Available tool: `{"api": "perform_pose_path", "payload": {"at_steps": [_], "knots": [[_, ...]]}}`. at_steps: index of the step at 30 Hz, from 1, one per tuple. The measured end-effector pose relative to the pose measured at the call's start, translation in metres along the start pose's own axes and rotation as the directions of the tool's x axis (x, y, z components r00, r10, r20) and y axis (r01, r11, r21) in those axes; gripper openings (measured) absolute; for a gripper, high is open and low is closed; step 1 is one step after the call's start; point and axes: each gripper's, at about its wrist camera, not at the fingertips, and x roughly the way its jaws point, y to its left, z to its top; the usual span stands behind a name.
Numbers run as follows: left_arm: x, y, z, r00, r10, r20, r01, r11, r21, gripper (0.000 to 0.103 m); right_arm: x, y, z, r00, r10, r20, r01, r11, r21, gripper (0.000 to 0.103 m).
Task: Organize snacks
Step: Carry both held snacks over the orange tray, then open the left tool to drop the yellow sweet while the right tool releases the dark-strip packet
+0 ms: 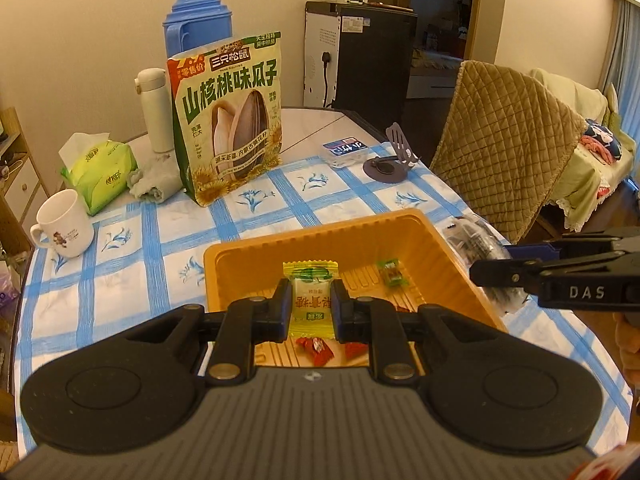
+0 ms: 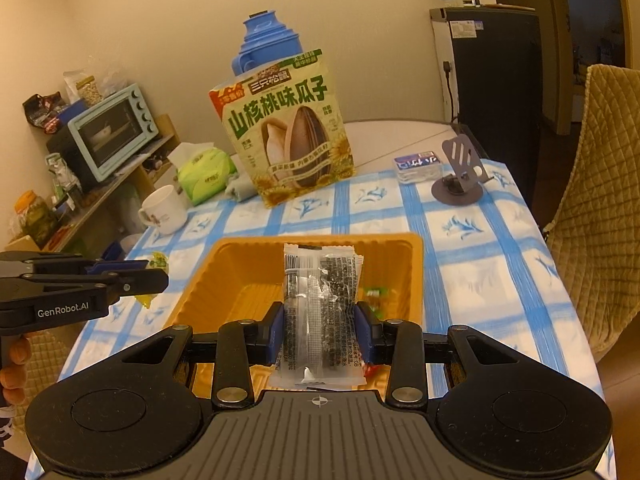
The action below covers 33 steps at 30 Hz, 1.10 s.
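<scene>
An orange plastic tray sits on the blue-checked tablecloth; it also shows in the right wrist view. My left gripper is shut on a yellow-green wrapped snack and holds it over the tray. My right gripper is shut on a clear black-printed snack packet over the tray's near side. A small green candy and red candies lie in the tray. The right gripper shows in the left view at the tray's right, the left gripper in the right view at its left.
A large sunflower-seed bag stands at the back with a blue thermos, white flask, tissue pack and white mug. A phone stand and small box sit far right. A padded chair stands beside the table.
</scene>
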Motion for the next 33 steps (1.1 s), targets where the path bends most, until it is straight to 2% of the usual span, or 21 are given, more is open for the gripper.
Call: {"api": "perform_pose_path", "payload": {"at_steps": [19, 29, 31, 33], "knots": [[0.076, 0.015, -0.01, 0.991, 0.016, -0.132, -0.016, 1.0, -0.005, 0.018, 0.067, -0.008, -0.008, 0.994, -0.025, -0.107, 0.028, 0.999, 0.023, 0.038], [0.089, 0.021, -0.008, 0.991, 0.016, -0.13, -0.019, 1.0, -0.017, 0.019, 0.08, -0.009, -0.008, 0.992, -0.026, -0.122, 0.03, 0.999, 0.03, 0.038], [0.089, 0.021, -0.007, 0.992, 0.015, -0.126, -0.018, 1.0, -0.022, 0.026, 0.082, -0.01, -0.008, 0.992, -0.026, -0.124, 0.03, 0.999, 0.03, 0.038], [0.089, 0.021, -0.006, 0.993, 0.015, -0.118, -0.018, 1.0, -0.018, 0.028, 0.083, -0.01, -0.007, 0.992, -0.027, -0.124, 0.031, 0.999, 0.031, 0.038]]}}
